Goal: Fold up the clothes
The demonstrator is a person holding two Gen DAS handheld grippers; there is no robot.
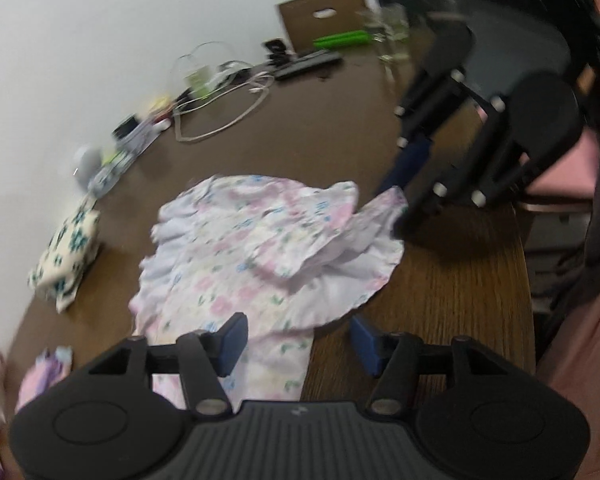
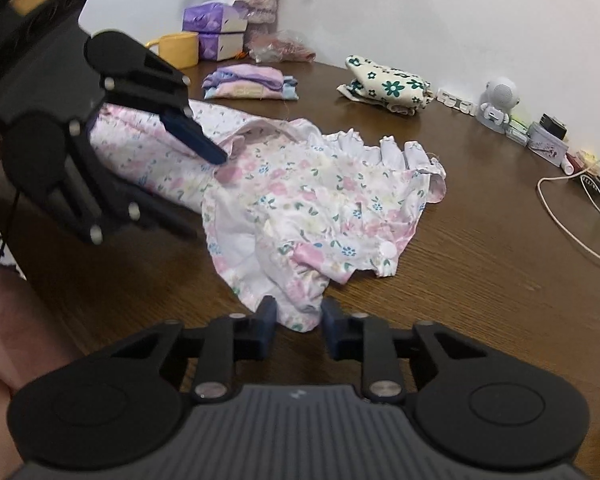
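Note:
A white garment with pink and blue flowers (image 1: 256, 248) lies crumpled on the brown wooden table (image 1: 440, 300). In the right wrist view the same garment (image 2: 320, 200) spreads out ahead of me. My right gripper (image 2: 299, 320) is shut on its near frilled edge, and cloth bunches between the blue pads. The left wrist view shows the right gripper (image 1: 394, 208) pinching a raised corner at the garment's far right. My left gripper (image 1: 300, 340) is open just above the near part of the cloth. From the right side, the left gripper (image 2: 202, 196) hovers over the garment's long left section.
A cream cloth with green flowers (image 2: 388, 88) and a folded pastel stack (image 2: 252, 84) lie at the back. A yellow cup (image 2: 178, 50), purple tissue packs (image 2: 216, 28), a white figurine (image 2: 498, 104) and cables (image 2: 580, 208) line the wall. The table edge (image 1: 528, 280) runs beside a person in pink.

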